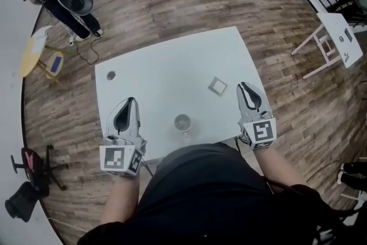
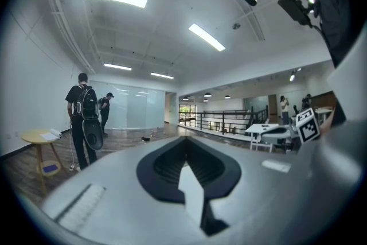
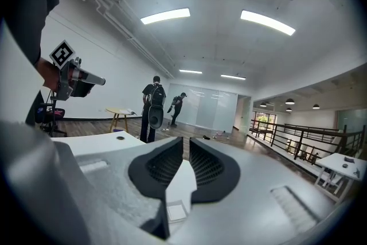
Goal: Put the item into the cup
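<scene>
On the white table (image 1: 172, 60) the cup (image 1: 182, 122) stands near the person's edge. The item (image 1: 217, 85), a small flat white square, lies beyond the cup and a little to its right, apart from it. The left gripper (image 1: 131, 101) is left of the cup with its jaws pressed together on nothing. The right gripper (image 1: 245, 87) is right of the cup, its jaws a narrow gap apart with nothing between them.
</scene>
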A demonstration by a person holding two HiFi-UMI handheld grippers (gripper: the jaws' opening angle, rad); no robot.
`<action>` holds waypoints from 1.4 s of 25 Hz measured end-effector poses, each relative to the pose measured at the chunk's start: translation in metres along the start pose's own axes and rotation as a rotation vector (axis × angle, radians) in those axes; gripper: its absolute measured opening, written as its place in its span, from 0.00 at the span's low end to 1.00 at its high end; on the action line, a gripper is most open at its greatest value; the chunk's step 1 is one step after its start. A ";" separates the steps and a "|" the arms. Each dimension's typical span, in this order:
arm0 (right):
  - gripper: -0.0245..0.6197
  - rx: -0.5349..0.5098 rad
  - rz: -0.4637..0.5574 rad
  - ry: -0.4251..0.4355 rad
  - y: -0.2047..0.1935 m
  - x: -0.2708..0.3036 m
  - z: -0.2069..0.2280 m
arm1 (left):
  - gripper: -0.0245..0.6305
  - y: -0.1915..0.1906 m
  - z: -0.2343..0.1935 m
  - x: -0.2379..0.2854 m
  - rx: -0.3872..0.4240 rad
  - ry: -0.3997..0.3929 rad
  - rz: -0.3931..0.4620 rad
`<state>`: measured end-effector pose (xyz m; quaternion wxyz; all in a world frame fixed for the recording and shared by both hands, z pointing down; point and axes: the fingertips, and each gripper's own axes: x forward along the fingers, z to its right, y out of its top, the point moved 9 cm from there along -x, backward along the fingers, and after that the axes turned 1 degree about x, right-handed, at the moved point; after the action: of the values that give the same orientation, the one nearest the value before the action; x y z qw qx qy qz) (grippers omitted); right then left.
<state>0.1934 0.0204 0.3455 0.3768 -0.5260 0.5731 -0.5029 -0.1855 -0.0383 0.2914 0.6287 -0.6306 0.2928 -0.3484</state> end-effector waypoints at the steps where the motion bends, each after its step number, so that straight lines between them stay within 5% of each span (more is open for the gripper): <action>1: 0.09 -0.001 0.000 0.002 0.000 0.000 0.001 | 0.04 -0.001 0.000 -0.001 -0.006 0.004 -0.001; 35: 0.04 0.172 -0.053 -0.022 -0.020 0.000 -0.004 | 0.04 -0.001 -0.014 -0.025 0.031 0.034 -0.010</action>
<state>0.1937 0.0224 0.3657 0.4134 -0.5124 0.5095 -0.5540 -0.2112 -0.0262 0.2898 0.6315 -0.6163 0.2949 -0.3666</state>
